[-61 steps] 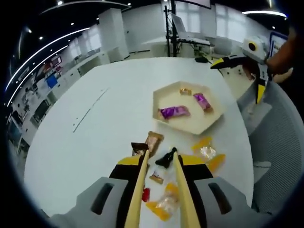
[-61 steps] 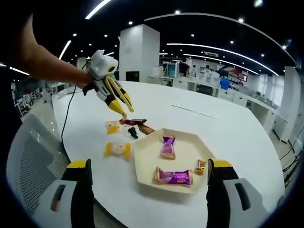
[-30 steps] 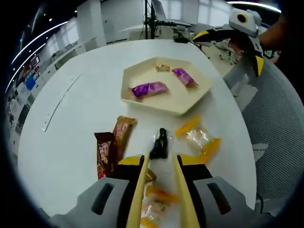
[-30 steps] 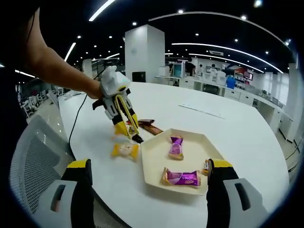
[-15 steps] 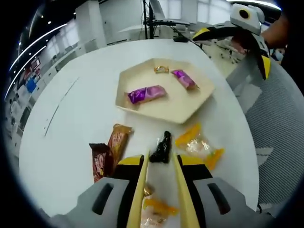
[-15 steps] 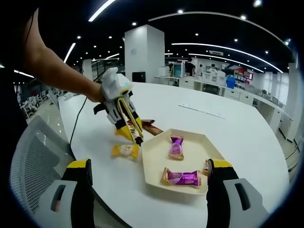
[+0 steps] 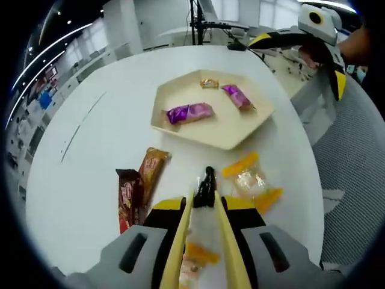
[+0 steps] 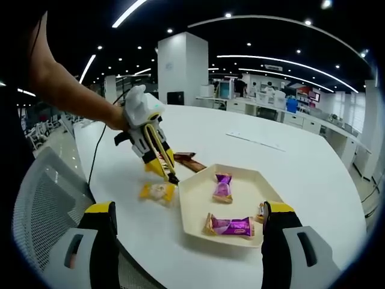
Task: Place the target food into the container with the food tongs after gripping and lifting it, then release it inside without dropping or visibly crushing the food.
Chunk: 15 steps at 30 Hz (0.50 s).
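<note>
A small black-wrapped candy [image 7: 206, 182] sits pinched between the tips of the wooden food tongs [image 7: 180, 241], which my left gripper [image 7: 204, 203] squeezes nearly together just above the white table [image 7: 102, 126]. The right gripper view shows that left gripper [image 8: 157, 152] in a person's hand, with the tong tips beside the tray's near-left corner. The cream hexagonal tray [image 7: 237, 138] [image 8: 195, 211] holds two purple candies [image 7: 189, 112] [image 8: 231, 226] and a small gold one [image 7: 209, 83]. My right gripper [image 8: 189, 208] hangs over the table edge, open and holding nothing.
Two brown bars [image 7: 151, 168] lie left of the tongs and a yellow-ended clear candy [image 7: 251, 181] [image 8: 156, 191] to their right. More wrapped sweets lie under the tongs. A grey mesh chair [image 8: 42, 198] stands by the table edge.
The tongs have closed in on the black candy, which now sits between their tips. The left gripper shifted slightly toward the tray. The right gripper stayed put.
</note>
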{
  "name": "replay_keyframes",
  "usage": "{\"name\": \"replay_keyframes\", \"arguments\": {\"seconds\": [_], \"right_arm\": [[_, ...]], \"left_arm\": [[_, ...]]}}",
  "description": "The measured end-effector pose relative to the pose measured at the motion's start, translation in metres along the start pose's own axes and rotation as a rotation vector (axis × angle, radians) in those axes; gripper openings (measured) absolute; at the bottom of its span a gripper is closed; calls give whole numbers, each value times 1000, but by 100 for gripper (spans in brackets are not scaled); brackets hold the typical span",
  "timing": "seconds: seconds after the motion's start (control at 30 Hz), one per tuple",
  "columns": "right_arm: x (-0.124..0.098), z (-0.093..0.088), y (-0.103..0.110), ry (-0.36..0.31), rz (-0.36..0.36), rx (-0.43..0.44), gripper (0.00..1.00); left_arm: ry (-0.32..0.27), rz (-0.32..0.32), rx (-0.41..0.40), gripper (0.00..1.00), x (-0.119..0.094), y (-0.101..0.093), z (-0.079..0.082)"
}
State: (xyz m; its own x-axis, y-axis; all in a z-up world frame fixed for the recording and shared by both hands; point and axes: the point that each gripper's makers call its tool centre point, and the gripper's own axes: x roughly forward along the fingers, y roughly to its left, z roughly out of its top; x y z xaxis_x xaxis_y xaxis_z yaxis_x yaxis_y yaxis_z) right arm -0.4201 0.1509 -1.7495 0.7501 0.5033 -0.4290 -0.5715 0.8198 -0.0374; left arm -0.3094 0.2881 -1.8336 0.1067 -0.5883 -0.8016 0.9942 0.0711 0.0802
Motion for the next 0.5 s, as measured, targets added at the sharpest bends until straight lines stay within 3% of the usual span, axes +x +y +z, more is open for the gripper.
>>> {"name": "replay_keyframes", "arguments": {"seconds": [0.1, 0.33, 0.43, 0.47, 0.5], "right_arm": [[0, 0, 1, 2, 3, -1, 99], [1, -1, 3, 8, 12, -2, 99], [1, -2, 3, 11, 13, -4, 99], [1, -2, 3, 11, 12, -4, 99], [1, -2, 3, 11, 12, -4, 99]], "left_arm": [[4, -14, 19, 23, 0, -4, -4], [-26, -22, 50, 24, 4, -1, 11], [22, -45, 58, 23, 9, -4, 3], [-7, -58, -4, 22, 11, -6, 8], [10, -52, -2, 22, 11, -5, 4]]}}
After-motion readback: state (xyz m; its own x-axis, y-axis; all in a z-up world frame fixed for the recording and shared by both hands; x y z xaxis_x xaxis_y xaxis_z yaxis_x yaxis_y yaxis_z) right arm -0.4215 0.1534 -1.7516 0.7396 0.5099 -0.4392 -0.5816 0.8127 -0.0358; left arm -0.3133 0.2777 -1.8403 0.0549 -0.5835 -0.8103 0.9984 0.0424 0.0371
